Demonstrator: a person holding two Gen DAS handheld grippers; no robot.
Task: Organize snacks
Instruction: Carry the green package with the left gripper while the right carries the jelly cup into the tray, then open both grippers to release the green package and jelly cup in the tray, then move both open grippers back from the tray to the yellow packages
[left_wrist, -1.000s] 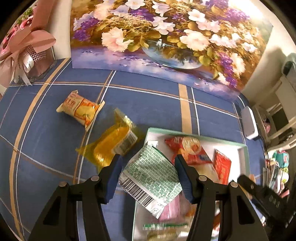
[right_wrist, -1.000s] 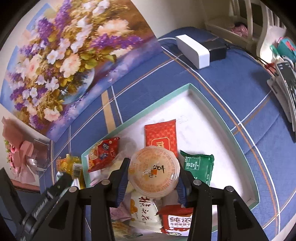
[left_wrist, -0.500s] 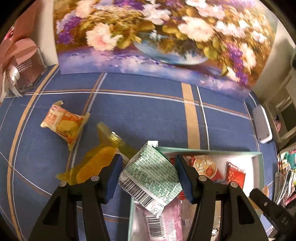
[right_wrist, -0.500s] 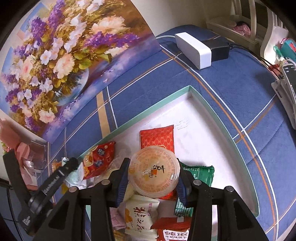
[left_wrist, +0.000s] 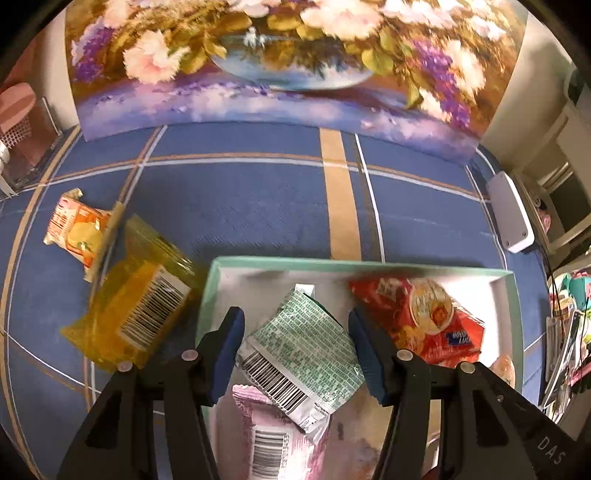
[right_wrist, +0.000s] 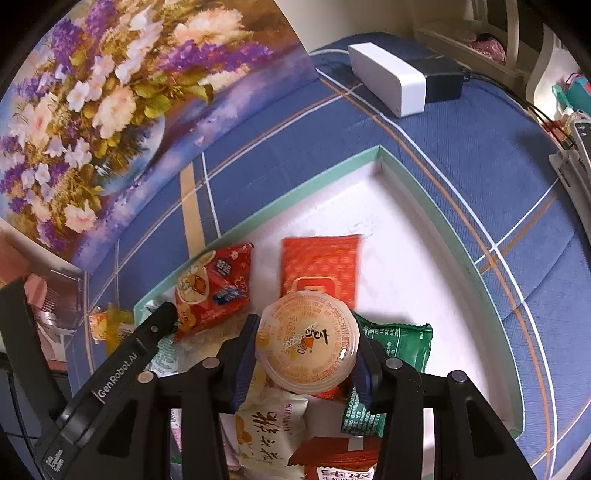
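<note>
Tablecloth (left_wrist: 258, 206), blue plaid, meets floral painting (left_wrist: 280, 55), somewhat blurred.

The pink packet (left_wrist: 273, 435) lies half hidden beneath the green packet (left_wrist: 303, 350).

You face a blue plaid tablecloth (left_wrist: 258, 199) with tan and white stripes, backed by a floral painting (left_wrist: 288, 55) leaning on a cream wall (right_wrist: 351, 18), white shelving (left_wrist: 565, 177) at right.
</note>
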